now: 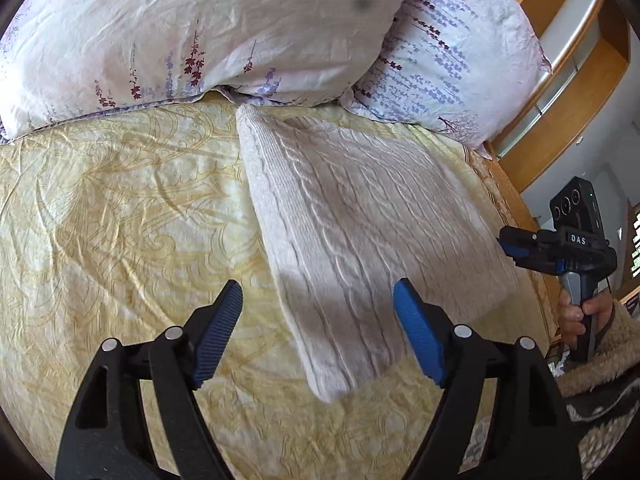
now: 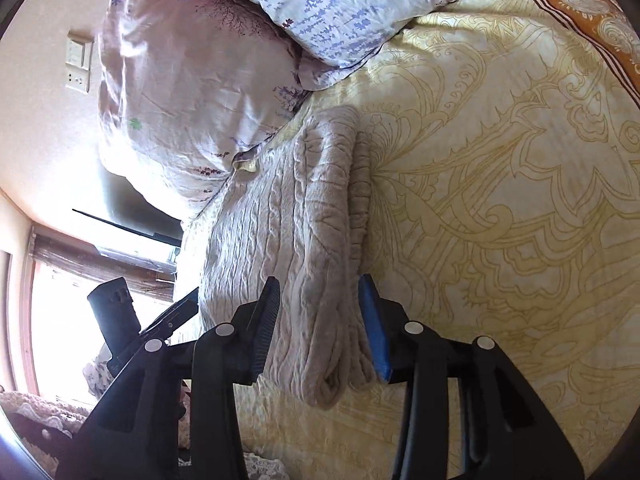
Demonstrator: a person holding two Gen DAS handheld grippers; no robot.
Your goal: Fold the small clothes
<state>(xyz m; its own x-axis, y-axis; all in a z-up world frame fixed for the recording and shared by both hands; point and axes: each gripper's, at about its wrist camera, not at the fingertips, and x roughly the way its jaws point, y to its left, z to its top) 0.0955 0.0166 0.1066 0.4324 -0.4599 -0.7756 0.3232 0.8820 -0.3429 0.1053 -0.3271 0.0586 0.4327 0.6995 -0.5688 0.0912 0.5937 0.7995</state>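
The thick, soft cable-knit sweater point(image 1: 360, 216) lies folded on the yellow bedsheet point(image 1: 120, 208) near the pillows point(image 1: 200, 32), floppy and light, best pinched at its edge; left gripper point(image 1: 318, 332) is wide and empty, right gripper point(image 2: 320, 324) straddles the fold, not squeezing.

The folded sweater point(image 1: 360, 216) lies on the bedspread point(image 1: 120, 220), seemingly touching the pillows point(image 1: 200, 32) behind it.

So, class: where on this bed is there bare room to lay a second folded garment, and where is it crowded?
Free: the yellow bedspread left of the folded knit sweater, below the floral pillows. Crowded: the sweater's strip by the bed edge, where the right gripper and left gripper hover.
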